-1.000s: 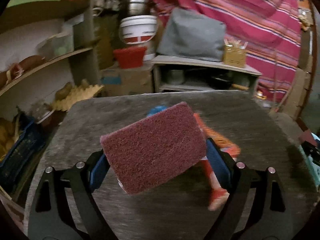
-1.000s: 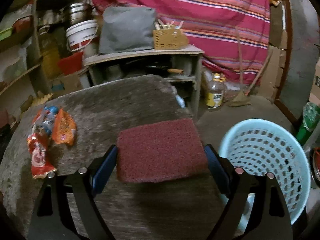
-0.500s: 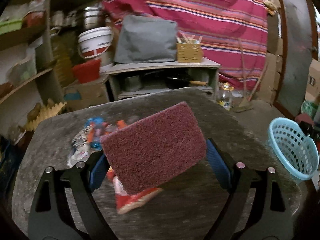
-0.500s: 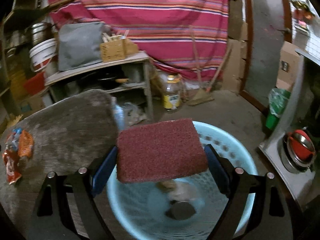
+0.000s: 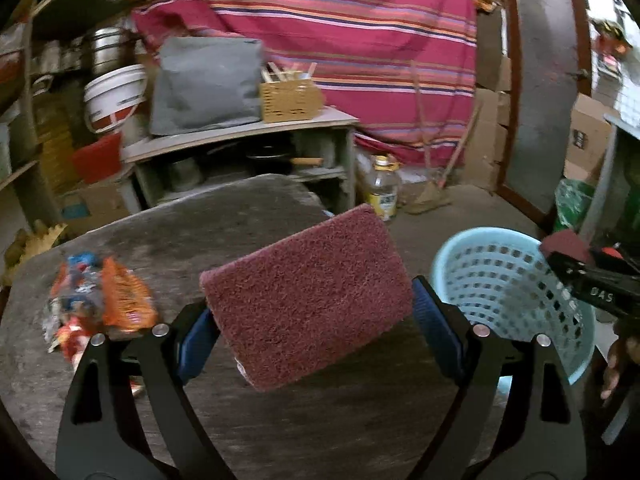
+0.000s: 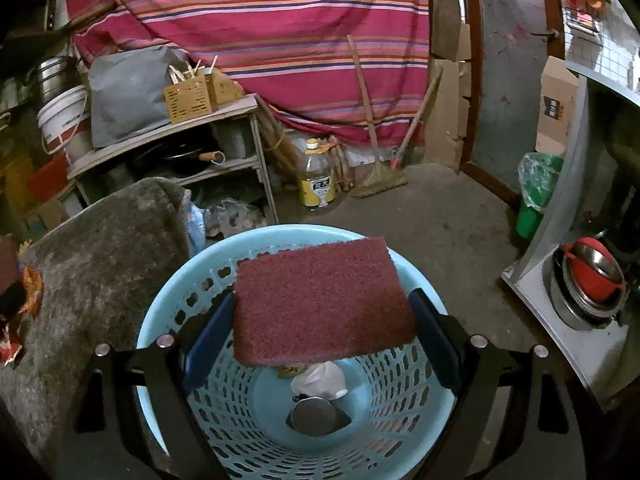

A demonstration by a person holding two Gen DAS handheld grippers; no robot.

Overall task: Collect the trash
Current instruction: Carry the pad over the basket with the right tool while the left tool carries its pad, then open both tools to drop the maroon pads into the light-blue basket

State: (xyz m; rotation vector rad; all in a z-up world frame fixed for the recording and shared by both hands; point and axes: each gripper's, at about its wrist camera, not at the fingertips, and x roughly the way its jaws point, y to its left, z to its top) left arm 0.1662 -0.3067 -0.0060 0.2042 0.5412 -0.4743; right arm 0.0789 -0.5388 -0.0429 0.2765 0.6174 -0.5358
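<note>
On table (image 5: 168,236) | wrappers (image 5: 100,300): print unreadable | right gripper (image 5: 592,276): "DAS"

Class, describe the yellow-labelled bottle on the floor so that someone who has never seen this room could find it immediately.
Start at the big red striped cloth hung across the back wall. Below it, on the floor, a clear bottle stands just right of the grey shelf unit and left of the broom. It alone there has a yellow cap and yellow label.
</note>
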